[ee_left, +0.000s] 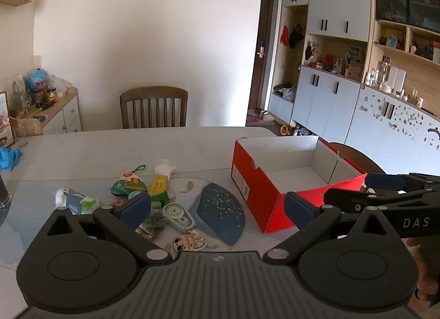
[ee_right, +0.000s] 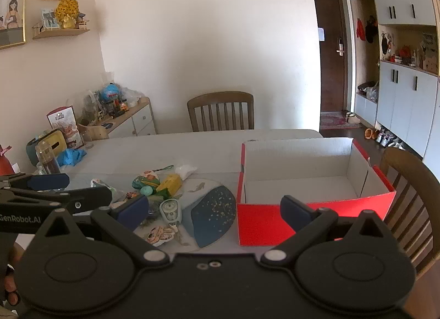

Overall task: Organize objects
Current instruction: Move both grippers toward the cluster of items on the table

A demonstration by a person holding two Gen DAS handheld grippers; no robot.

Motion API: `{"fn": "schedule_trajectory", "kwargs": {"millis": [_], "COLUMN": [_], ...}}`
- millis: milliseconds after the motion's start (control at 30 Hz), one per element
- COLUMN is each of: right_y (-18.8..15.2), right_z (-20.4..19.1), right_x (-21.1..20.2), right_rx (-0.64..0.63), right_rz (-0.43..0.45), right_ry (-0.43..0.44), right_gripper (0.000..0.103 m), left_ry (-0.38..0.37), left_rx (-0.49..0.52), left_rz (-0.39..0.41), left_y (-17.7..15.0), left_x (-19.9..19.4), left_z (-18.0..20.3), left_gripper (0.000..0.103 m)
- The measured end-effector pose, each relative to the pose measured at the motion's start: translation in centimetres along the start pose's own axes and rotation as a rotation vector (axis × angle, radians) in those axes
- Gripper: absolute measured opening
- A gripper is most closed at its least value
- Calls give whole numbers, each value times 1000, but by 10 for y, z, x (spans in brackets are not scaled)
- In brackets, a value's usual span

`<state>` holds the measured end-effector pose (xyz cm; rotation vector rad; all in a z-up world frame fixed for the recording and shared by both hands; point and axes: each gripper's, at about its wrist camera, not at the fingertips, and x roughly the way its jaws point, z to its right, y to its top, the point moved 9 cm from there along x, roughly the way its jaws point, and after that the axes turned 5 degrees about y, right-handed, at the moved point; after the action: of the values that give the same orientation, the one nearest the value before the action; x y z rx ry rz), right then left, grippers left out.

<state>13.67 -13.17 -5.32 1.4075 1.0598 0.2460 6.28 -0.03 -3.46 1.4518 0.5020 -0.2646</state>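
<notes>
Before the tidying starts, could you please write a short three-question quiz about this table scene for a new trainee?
1. True or false: the red box already holds some of the small items.
2. Which object lies nearest to the red box: A) the blue speckled fan-shaped piece, B) the yellow toy, C) the blue cloth?
3. In one word, how do the jaws of the left gripper and the right gripper stand?

Key:
1. False; its inside shows only bare white cardboard.
2. A.
3. Open, with nothing between them.
</notes>
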Motion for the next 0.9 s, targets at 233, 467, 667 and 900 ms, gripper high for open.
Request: {"fn": "schedule_trajectory", "kwargs": {"millis": [233,467,667,900], "right_y": [3,6,7,9], "right_z": [1,-2,-12,-27], "right_x": [-4,-5,0,19], "right_rx": [-8,-21,-42,-48], "right_rz": [15,22,20,0], "right_ry": [11,23,47,59], "right_gripper": [102,102,102,102], "left_ry": [33,52,78,86], "left_rx": [2,-7,2,-14], "left_rz": [34,43,30,17], "left_y": [4,5,4,4], "left_x": [-10,-12,-10,0], "left_z": [1,0,-5,-26], "left_gripper": [103,103,103,103]}}
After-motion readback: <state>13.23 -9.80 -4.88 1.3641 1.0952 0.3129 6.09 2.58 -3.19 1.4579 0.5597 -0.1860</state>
